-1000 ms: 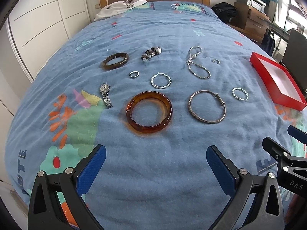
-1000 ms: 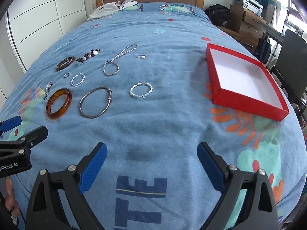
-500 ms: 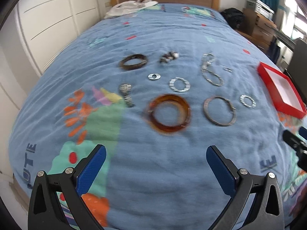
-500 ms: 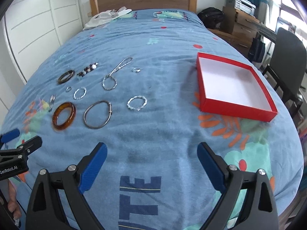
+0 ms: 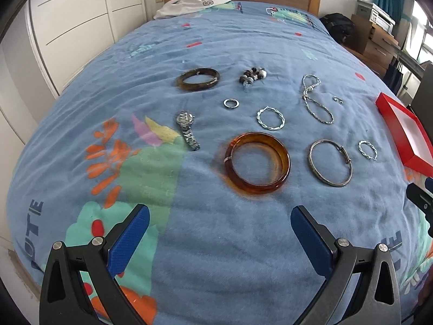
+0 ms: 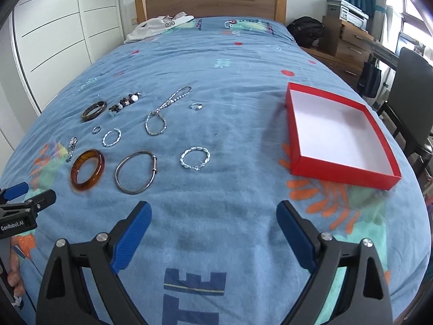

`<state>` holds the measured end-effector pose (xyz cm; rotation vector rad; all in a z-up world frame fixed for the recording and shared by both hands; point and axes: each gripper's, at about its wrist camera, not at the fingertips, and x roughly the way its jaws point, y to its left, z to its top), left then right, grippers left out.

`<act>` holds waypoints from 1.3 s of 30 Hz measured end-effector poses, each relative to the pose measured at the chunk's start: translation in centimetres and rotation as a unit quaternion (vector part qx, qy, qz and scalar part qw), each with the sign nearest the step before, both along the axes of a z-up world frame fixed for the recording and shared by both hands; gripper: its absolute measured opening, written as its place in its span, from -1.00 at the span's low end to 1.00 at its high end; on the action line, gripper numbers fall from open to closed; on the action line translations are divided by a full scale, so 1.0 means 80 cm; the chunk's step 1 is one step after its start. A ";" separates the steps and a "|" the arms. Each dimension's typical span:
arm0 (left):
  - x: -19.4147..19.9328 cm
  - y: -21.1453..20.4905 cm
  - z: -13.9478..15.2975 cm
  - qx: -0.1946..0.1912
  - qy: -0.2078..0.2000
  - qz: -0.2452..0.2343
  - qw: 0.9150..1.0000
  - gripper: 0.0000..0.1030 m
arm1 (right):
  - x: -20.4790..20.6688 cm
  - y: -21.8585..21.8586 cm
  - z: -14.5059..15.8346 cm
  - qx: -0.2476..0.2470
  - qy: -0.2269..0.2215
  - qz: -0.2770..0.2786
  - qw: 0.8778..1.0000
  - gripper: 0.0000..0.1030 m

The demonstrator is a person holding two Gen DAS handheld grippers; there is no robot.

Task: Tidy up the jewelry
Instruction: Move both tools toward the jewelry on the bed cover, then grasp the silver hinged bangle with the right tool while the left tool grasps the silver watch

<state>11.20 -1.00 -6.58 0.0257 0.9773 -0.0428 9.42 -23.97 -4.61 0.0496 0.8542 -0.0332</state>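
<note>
While both tools hang above the near end of the bed (image 6: 243,62), nothing is gripped: the left tool (image 5: 219,233) has its blue pads spread wide and empty, and the right tool (image 6: 213,224) is the same. I judge that they are held back so that the whole layout is seen before a first pick.

The landmark is the red box (image 6: 295,146), which is empty and lies apart from the jewelry, probably as the place to collect it. The twisted silver bracelet (image 6: 195,159) is the piece nearest to the box. Beyond it from the box lie the thin silver bangle (image 6: 135,172) and then the amber bangle (image 6: 87,169). Farther from the box are a second twisted bracelet (image 6: 111,137), one chain necklace (image 6: 162,113), one small ring (image 6: 96,129), one open ring (image 6: 195,106), one watch (image 6: 71,146), one dark bangle (image 6: 94,110) and one beaded piece (image 6: 124,103).

That makes ten pieces, all separated, so each can be taken alone.
</note>
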 end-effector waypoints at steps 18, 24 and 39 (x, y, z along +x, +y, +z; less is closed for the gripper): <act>0.030 0.014 -0.020 -0.011 0.005 0.009 1.000 0.87 | 0.039 0.007 -0.010 0.023 -0.009 0.041 0.999 0.75; 0.029 0.028 -0.026 -0.011 0.009 0.020 1.000 0.87 | 0.039 0.021 -0.019 0.039 -0.007 0.056 0.998 0.75; 0.028 0.047 -0.025 -0.019 0.006 0.032 0.999 0.87 | 0.042 0.046 -0.028 0.052 -0.003 0.078 0.996 0.75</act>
